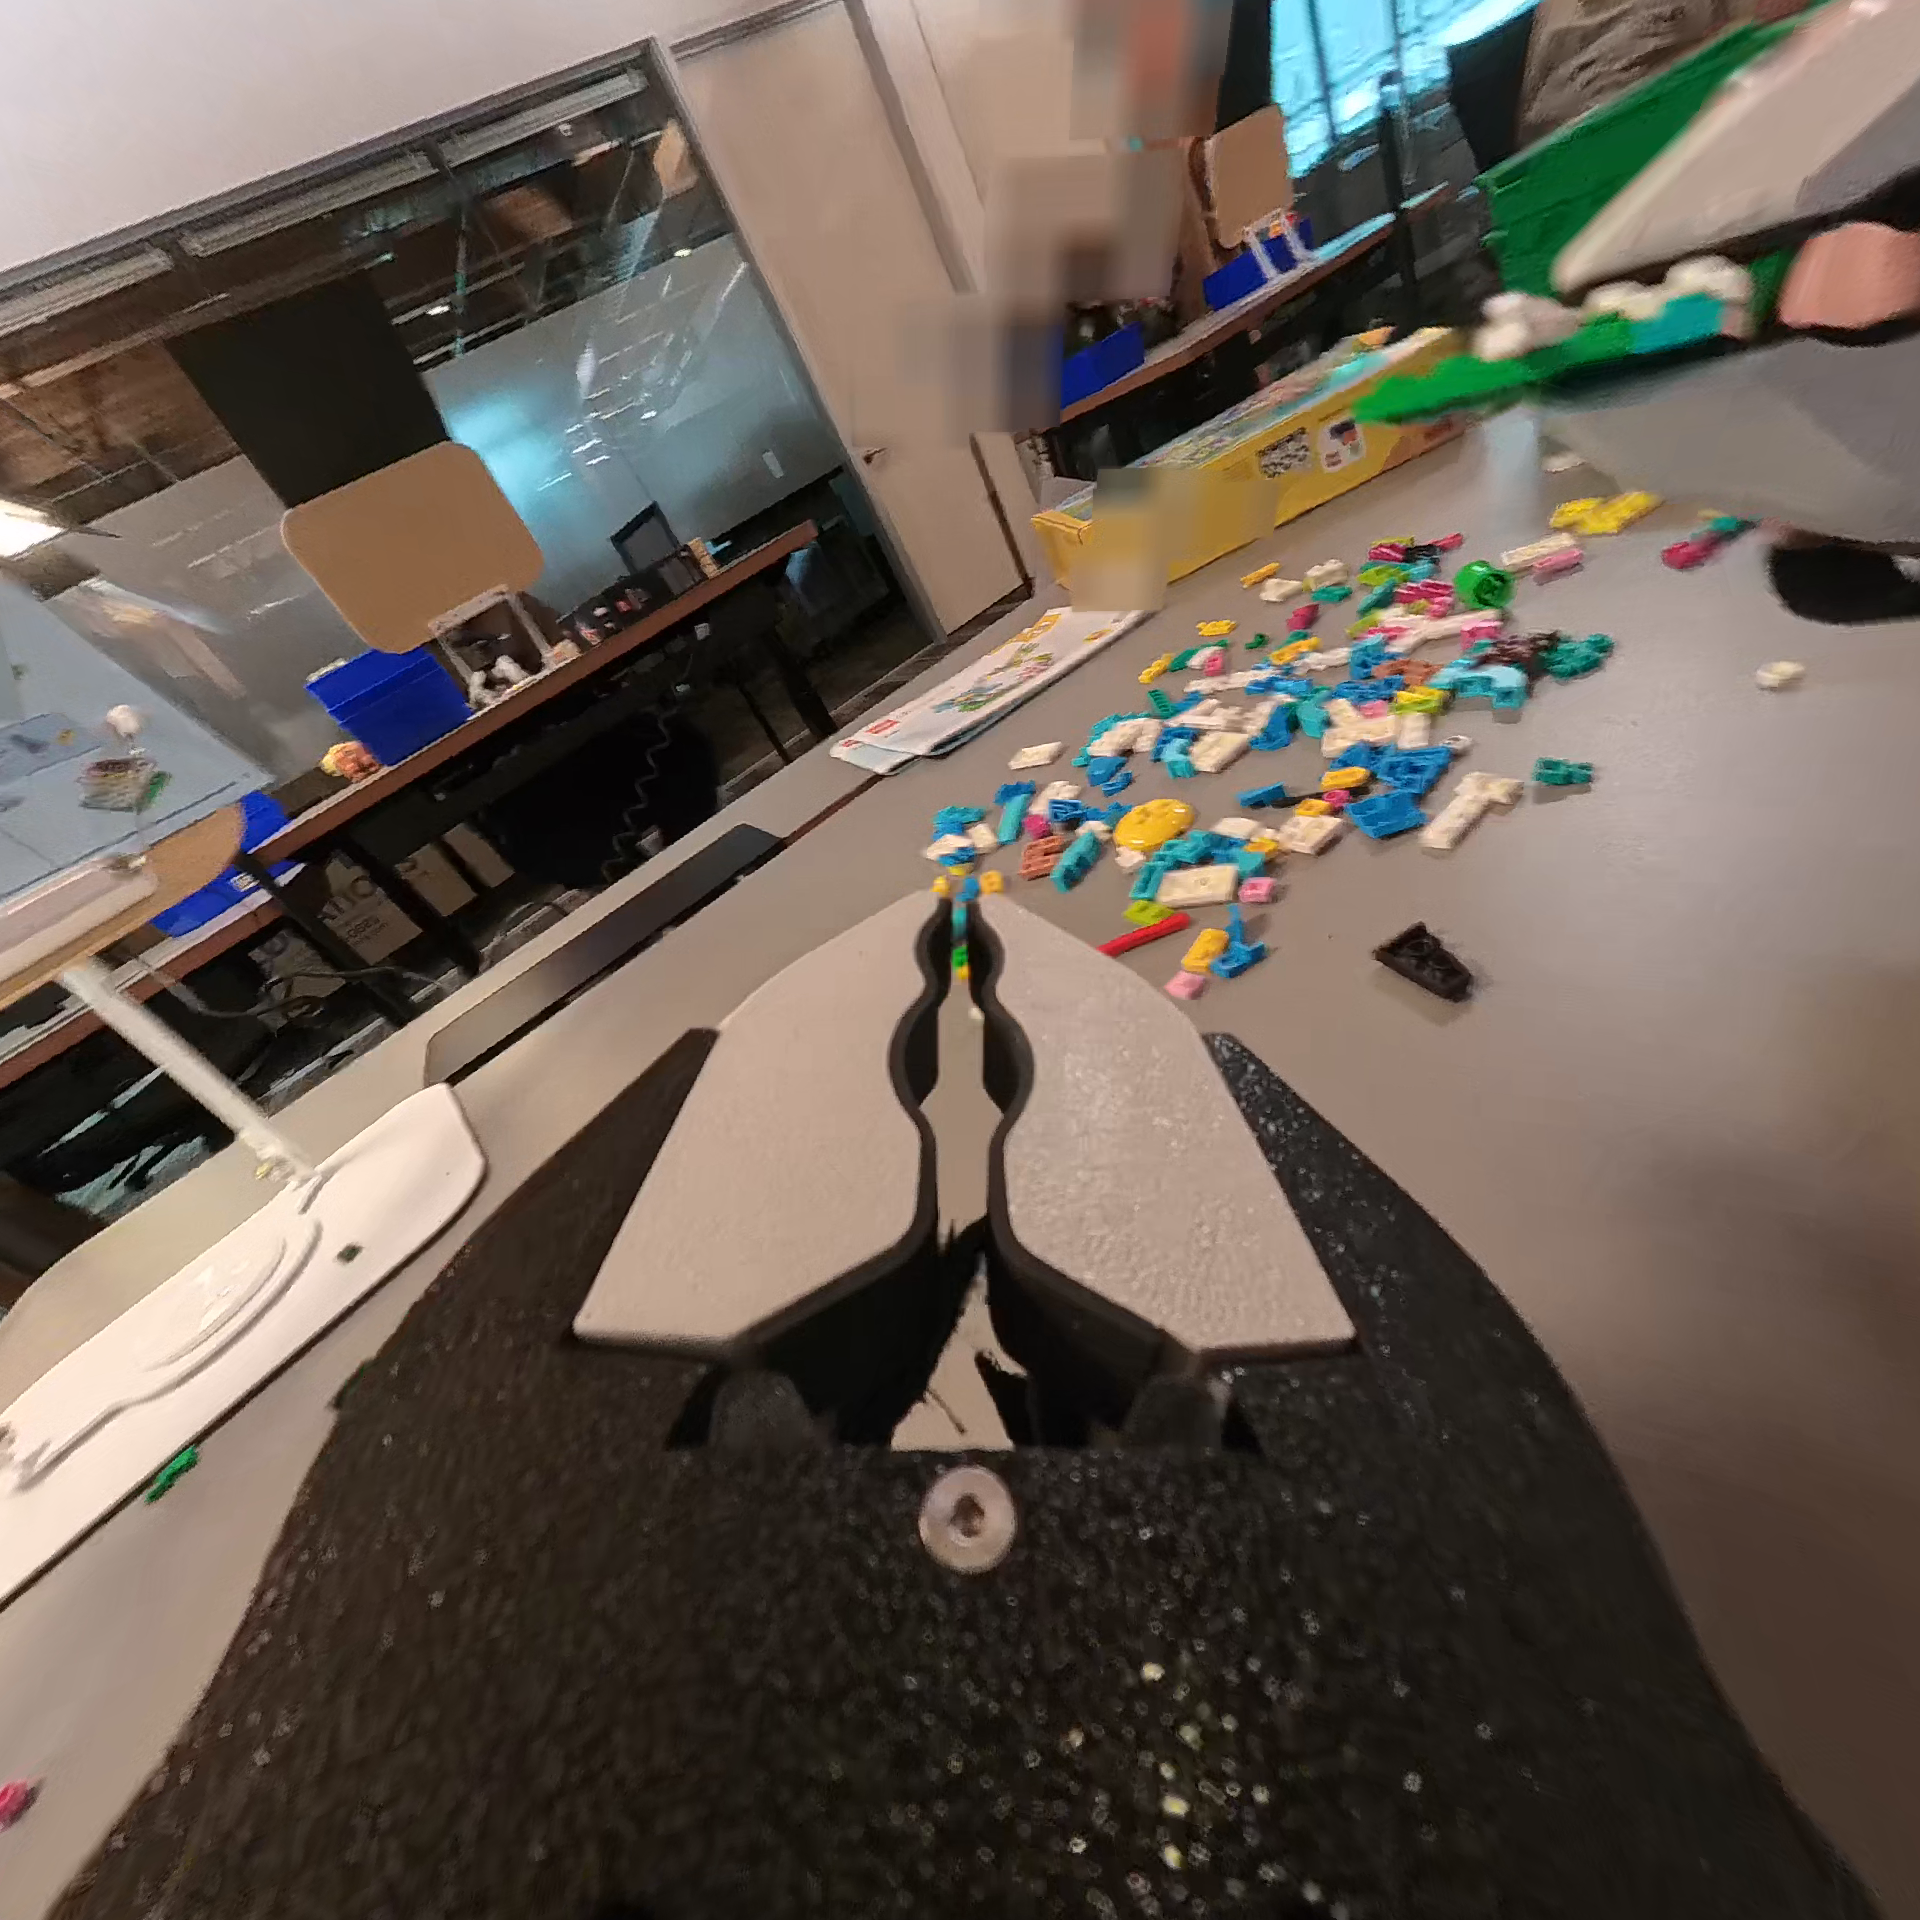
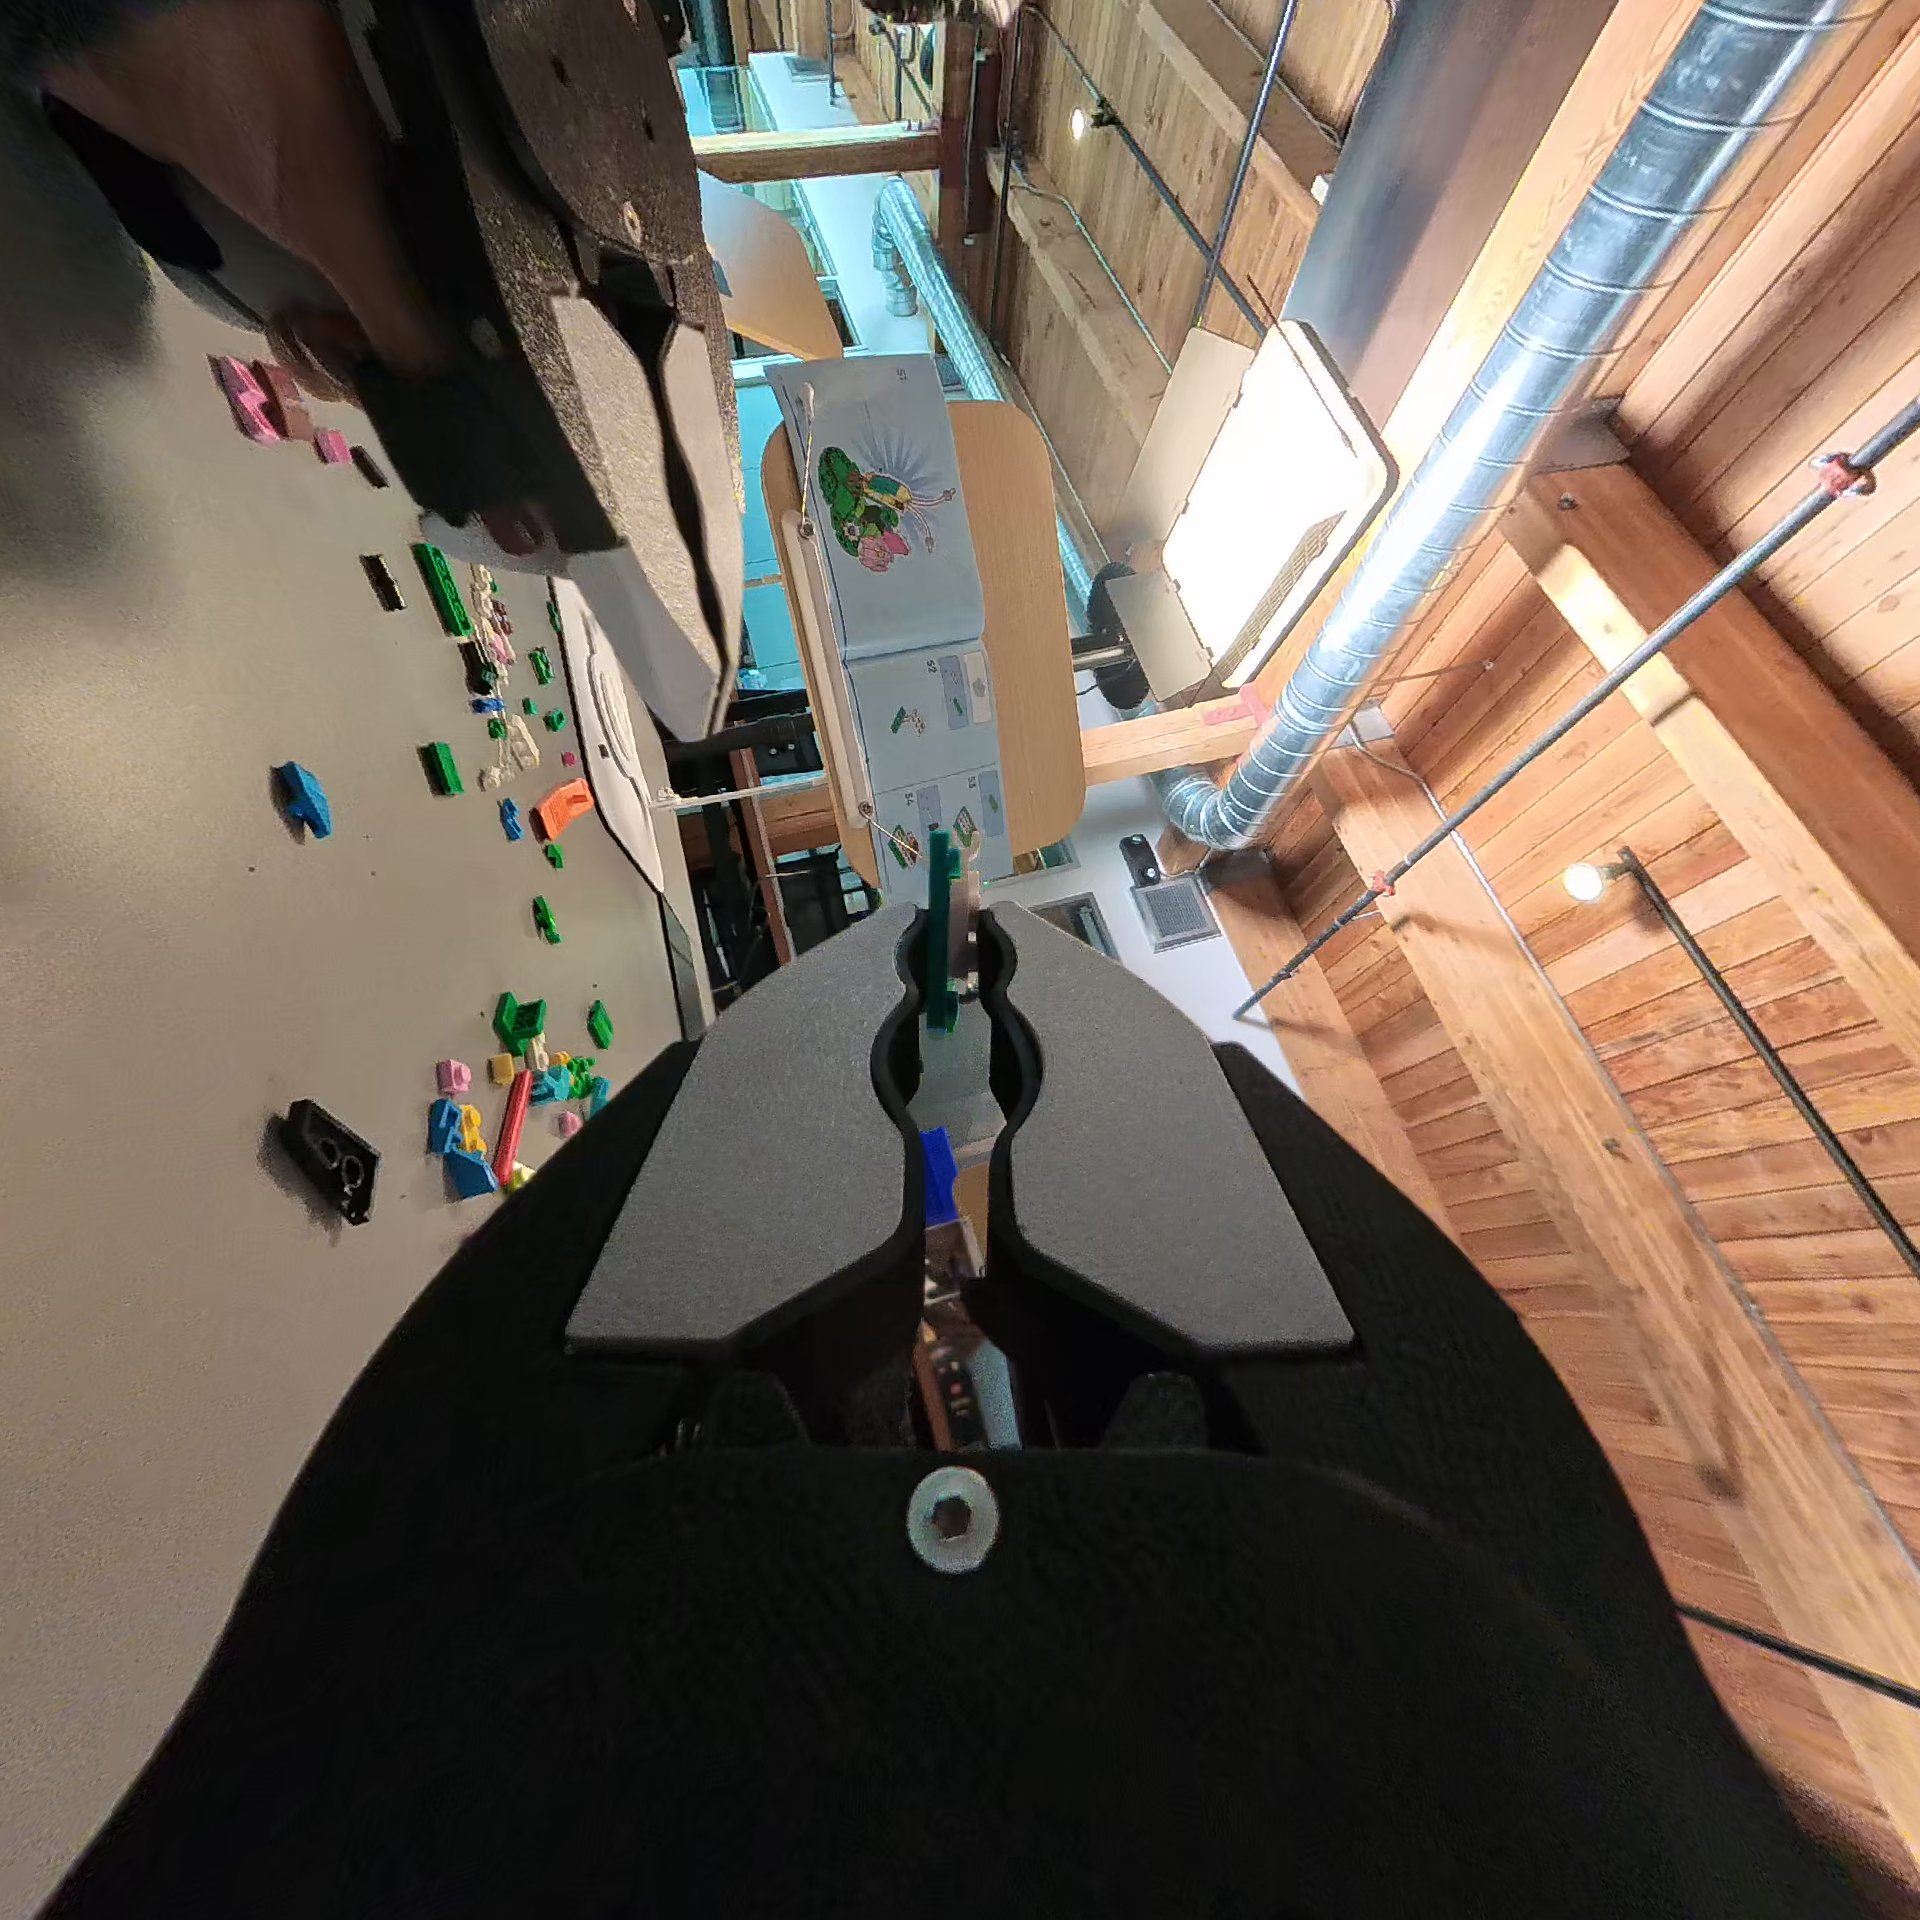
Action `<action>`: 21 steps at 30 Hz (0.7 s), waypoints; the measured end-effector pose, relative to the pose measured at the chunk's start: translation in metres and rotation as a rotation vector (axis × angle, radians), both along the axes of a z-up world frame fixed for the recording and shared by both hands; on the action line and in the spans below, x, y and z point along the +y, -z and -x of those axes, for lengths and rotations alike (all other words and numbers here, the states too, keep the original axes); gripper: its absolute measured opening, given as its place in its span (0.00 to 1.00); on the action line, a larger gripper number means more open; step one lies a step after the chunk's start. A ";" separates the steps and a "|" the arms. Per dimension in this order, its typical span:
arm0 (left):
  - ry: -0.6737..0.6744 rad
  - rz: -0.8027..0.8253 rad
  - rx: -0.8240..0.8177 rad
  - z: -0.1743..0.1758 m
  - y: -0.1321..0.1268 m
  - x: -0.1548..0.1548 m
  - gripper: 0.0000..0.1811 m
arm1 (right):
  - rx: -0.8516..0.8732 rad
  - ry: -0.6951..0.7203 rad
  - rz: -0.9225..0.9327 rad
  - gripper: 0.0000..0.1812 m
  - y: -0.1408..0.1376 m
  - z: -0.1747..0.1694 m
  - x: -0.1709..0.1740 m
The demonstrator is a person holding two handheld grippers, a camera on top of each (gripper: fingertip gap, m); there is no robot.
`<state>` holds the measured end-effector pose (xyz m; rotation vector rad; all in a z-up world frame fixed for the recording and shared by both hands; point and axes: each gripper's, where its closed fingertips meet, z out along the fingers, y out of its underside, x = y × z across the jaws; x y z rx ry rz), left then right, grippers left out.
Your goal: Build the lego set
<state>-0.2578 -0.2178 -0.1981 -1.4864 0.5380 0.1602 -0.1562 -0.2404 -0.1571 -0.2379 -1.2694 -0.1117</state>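
Observation:
My right gripper (image 2: 951, 914) is rolled on its side and held up above the table. It is shut on a green plate build (image 2: 940, 935), seen edge-on between the tips with a pale piece against it. In the left wrist view this build (image 1: 1455, 379) shows at top right, blurred, with white and teal pieces on it. My left gripper (image 1: 961, 909) is low over the grey table (image 1: 1558, 1247) with its fingers together; small coloured bits show in the gap, and I cannot tell if any are held. It also shows in the right wrist view (image 2: 715, 686), closed. A pile of loose bricks (image 1: 1299, 727) lies ahead.
A black piece (image 1: 1425, 961) lies apart from the pile. A yellow box (image 1: 1247, 468) and a booklet (image 1: 987, 686) lie at the table's far side. An open instruction booklet (image 2: 914, 582) stands on a wooden holder with a white base (image 1: 208, 1299). Green pieces and an orange tool (image 2: 561, 808) lie nearby. The gap from one gripper's tips to the other's is roughly 12 centimetres.

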 end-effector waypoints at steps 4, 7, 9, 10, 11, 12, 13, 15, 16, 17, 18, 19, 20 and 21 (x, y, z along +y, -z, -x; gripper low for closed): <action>-0.200 -0.027 0.042 0.032 -0.024 0.025 0.06 | -0.033 0.007 0.012 0.03 0.009 0.006 0.002; -0.330 -0.080 0.110 0.064 -0.057 0.060 0.11 | -0.037 -0.006 0.032 0.03 0.011 0.009 0.001; -0.396 -0.084 0.069 0.094 -0.073 0.092 0.16 | -0.044 -0.017 0.040 0.04 0.014 0.010 -0.001; -0.429 -0.061 0.034 0.111 -0.076 0.110 0.21 | -0.052 -0.023 0.047 0.03 0.016 0.011 -0.001; -0.473 -0.022 0.016 0.130 -0.076 0.130 0.26 | -0.061 -0.029 0.055 0.04 0.019 0.012 -0.001; -0.528 0.024 0.021 0.151 -0.074 0.148 0.31 | -0.070 -0.036 0.063 0.04 0.022 0.013 -0.001; -0.583 0.065 0.044 0.170 -0.071 0.166 0.33 | -0.077 -0.043 0.073 0.04 0.024 0.014 -0.001; -0.673 0.108 0.126 0.202 -0.069 0.194 0.34 | -0.090 -0.055 0.099 0.04 0.027 0.015 0.000; -0.712 0.113 0.176 0.215 -0.071 0.205 0.35 | -0.093 -0.057 0.120 0.04 0.028 0.016 0.002; -0.746 0.117 0.228 0.226 -0.073 0.214 0.35 | -0.091 -0.057 0.140 0.04 0.028 0.016 0.004; -0.773 0.120 0.269 0.235 -0.076 0.223 0.36 | -0.084 -0.060 0.155 0.04 0.027 0.015 0.006; -0.790 0.125 0.299 0.241 -0.078 0.231 0.37 | -0.078 -0.066 0.167 0.04 0.026 0.015 0.006; -0.803 0.131 0.320 0.246 -0.079 0.239 0.38 | -0.078 -0.073 0.174 0.03 0.026 0.014 0.006; -0.811 0.140 0.332 0.249 -0.080 0.247 0.38 | -0.081 -0.079 0.175 0.03 0.026 0.015 0.005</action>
